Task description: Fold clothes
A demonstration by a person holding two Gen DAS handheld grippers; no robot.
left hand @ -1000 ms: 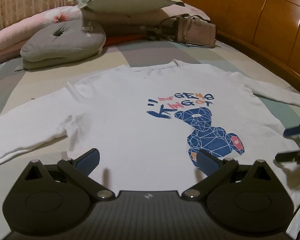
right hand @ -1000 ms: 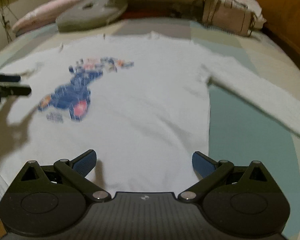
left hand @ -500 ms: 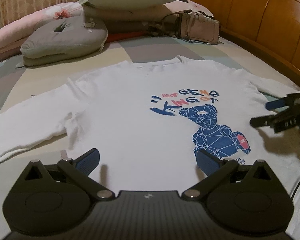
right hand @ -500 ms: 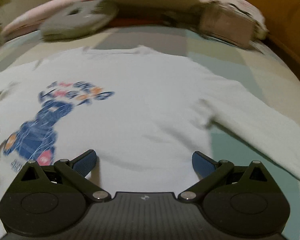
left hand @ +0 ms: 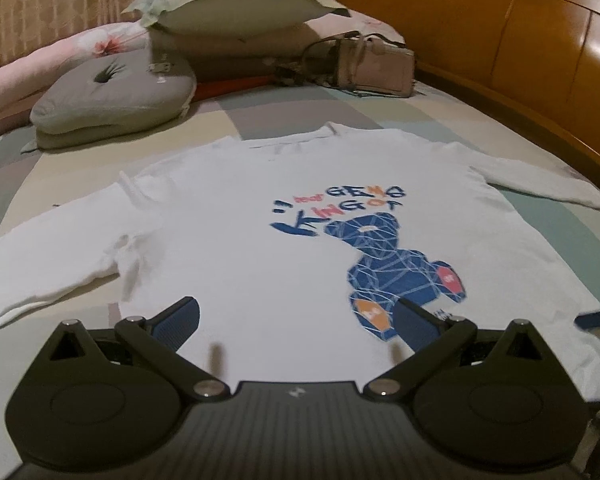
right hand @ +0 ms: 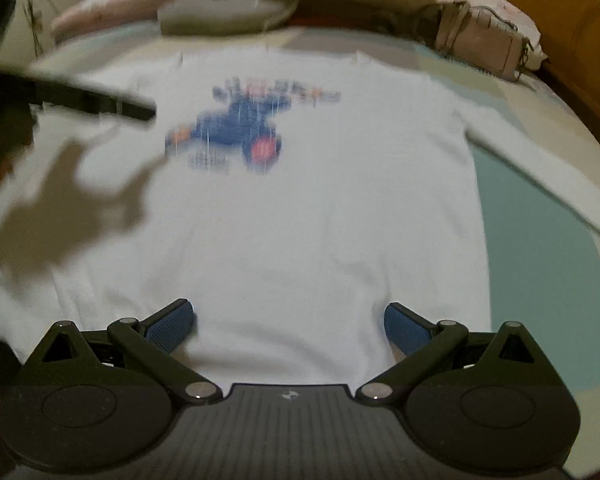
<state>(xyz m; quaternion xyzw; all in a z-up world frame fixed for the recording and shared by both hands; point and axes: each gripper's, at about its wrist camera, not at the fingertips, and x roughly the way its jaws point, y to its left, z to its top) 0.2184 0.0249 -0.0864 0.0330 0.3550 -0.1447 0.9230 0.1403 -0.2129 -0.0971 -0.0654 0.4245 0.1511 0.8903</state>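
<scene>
Flat on bed [left hand: 440, 120]: white shirt [left hand: 260, 248]; left tool [left hand: 296, 320], right tool [right hand: 288, 320] wide apart, empty

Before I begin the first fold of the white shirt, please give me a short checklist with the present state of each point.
1. Left gripper open and empty: ok.
2. Right gripper open and empty: ok.
3. White shirt lies flat, print up: ok.
4. Both sleeves spread outward, not tucked under: ok.
5. Handbag and grey cushion are clear of the shirt: ok.
6. Hem edge near the grippers is smooth: cannot tell, hidden behind the grippers.
</scene>
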